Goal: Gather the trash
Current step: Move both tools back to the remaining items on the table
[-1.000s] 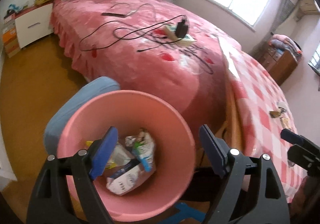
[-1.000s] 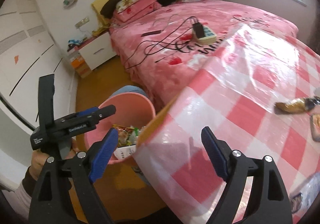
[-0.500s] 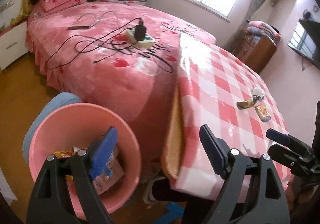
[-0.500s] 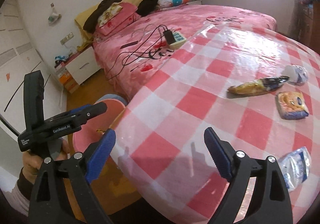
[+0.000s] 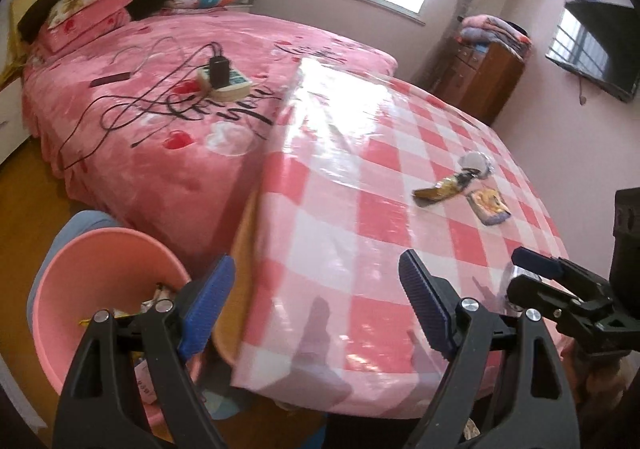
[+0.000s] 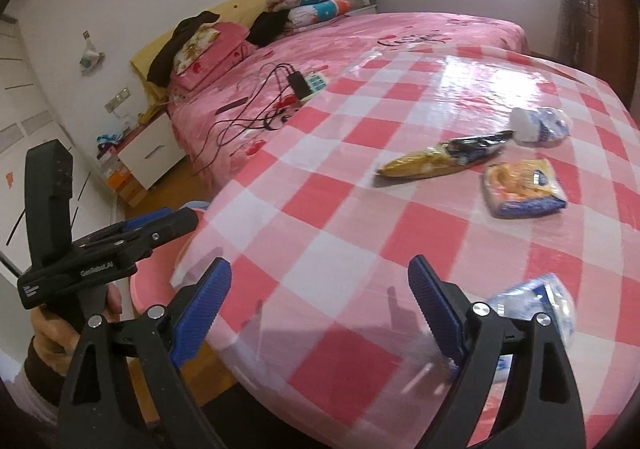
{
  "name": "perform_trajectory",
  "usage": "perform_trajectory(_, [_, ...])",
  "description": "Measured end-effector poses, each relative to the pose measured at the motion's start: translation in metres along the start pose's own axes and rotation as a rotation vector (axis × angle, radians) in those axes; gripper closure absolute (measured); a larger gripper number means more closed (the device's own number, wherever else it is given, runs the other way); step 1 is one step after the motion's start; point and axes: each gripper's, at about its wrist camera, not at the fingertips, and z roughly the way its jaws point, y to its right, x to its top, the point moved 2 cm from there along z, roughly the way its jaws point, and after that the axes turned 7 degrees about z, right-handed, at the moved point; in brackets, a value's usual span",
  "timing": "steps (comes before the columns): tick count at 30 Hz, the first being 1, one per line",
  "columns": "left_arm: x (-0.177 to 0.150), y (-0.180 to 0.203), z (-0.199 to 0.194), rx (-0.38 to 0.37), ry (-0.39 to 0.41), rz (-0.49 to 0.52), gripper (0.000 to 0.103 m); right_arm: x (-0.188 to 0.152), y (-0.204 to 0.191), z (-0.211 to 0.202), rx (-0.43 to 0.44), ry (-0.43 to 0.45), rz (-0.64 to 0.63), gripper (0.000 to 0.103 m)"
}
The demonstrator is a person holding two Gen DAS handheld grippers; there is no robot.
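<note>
Altogether, four pieces of trash lay on the pink-and-white checked tabletop [image 6: 304,209]: a long yellow wrapper [image 6: 440,161], a crumpled clear wrapper [image 6: 540,125] just beyond its dark end, a flat yellow-and-blue packet [image 6: 524,189] near both, and a clear blue-printed wrapper [image 6: 536,305] apart from them, at the near edge. One pink bin [image 5: 100,289], already holding wrappers, stood on the floor beside the tabletop. Two claws were in view. The right claw [image 6: 316,309] had just been opening and stood wide with nothing between its pads; the blue-printed wrapper lay just beyond its right finger. The left claw [image 5: 316,305] also stood wide and empty, over the tabletop's near edge, the bin below its left finger.
</note>
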Motion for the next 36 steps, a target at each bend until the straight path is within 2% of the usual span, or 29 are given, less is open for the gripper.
perform_trajectory(9, [0.008,0.049,0.003,-0.072,0.000,0.098,0.018,-0.003,0.036,-0.024,-0.053,0.047,0.029,0.014])
perform_trajectory(19, [0.012,0.106,0.012,-0.167,-0.022,0.220,0.018,0.001,0.083,-0.047,-0.069,0.082,0.122,0.014])
perform_trajectory(32, [0.040,0.142,0.052,-0.163,-0.053,0.302,0.018,0.009,0.148,-0.055,-0.127,0.095,0.232,0.014])
perform_trajectory(36, [0.049,0.158,0.065,-0.198,-0.063,0.335,0.018,0.017,0.171,-0.054,-0.142,0.088,0.266,0.014])
